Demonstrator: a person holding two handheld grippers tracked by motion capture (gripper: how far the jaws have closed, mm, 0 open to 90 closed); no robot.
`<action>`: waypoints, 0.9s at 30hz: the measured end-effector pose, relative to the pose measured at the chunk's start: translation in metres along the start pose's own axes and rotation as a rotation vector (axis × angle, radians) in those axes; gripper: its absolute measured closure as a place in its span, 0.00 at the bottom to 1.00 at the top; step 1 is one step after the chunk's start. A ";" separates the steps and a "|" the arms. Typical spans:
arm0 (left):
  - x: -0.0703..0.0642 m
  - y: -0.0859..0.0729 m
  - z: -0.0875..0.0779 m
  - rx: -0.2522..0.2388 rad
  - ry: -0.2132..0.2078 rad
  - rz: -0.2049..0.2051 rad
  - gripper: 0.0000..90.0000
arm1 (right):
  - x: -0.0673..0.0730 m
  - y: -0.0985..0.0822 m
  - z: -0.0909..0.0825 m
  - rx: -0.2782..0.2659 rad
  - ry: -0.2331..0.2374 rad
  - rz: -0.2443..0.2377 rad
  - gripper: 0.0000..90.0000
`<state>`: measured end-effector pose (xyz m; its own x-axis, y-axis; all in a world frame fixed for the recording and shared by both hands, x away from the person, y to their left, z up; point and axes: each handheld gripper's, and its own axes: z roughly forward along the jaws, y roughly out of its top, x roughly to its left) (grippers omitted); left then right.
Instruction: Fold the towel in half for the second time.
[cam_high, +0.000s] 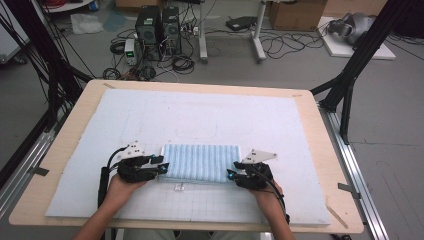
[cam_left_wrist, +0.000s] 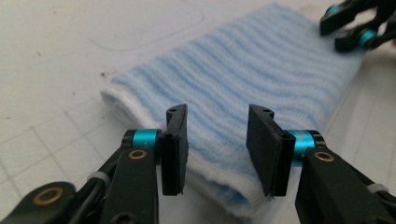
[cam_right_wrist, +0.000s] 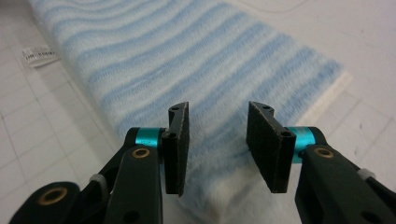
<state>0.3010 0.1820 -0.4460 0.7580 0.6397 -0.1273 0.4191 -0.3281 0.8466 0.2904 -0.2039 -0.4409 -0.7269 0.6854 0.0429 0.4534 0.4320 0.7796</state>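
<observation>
Forearms are seen coming in from the bottom edge of the high view, cut off at the elbows, so nothing more of the person can be made out. Each hand is wrapped around a gripper, and both are pointed inward at the folded towel (cam_high: 201, 162) from opposite ends.

That towel, blue-and-white striped and kinda fluffy, is laid flat on the pale foam mat (cam_high: 150, 115) covering the desk (cam_high: 75, 120), toward the near side and roughly centred. Its long axis is run left to right across the desk, with the stripes crossing the short way. A small white tag (cam_high: 179, 188) is spotted just beside its near edge; whatever's printed on it can't be read.

The left gripper (cam_high: 159, 165) is held low at the towel's left end. In the left gripper view its jaws are parted moderately with the towel's corner framed between them, and no squeeze on the cloth is shown. The right gripper (cam_high: 235, 172) is mirrored at the right end, jaws likewise partly spread over the corner, pads not pressed on the fabric as far as can be seen. Whether the lower tips are brushed against the pile can't be told, since they're hidden behind the jaws themselves.
</observation>
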 end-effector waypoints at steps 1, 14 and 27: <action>-0.001 -0.001 0.000 0.015 0.008 0.012 0.65 | -0.002 -0.003 -0.002 -0.002 -0.005 0.002 0.64; 0.017 0.003 -0.032 -0.205 0.096 -0.078 0.44 | -0.013 -0.004 -0.046 -0.128 -0.148 0.073 0.32; 0.032 -0.003 -0.059 -0.301 0.153 -0.093 0.22 | -0.029 -0.018 -0.075 -0.151 -0.241 0.113 0.13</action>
<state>0.2941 0.2441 -0.4223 0.6304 0.7614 -0.1513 0.2996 -0.0588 0.9523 0.2641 -0.2756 -0.4094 -0.5248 0.8512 -0.0010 0.4292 0.2656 0.8633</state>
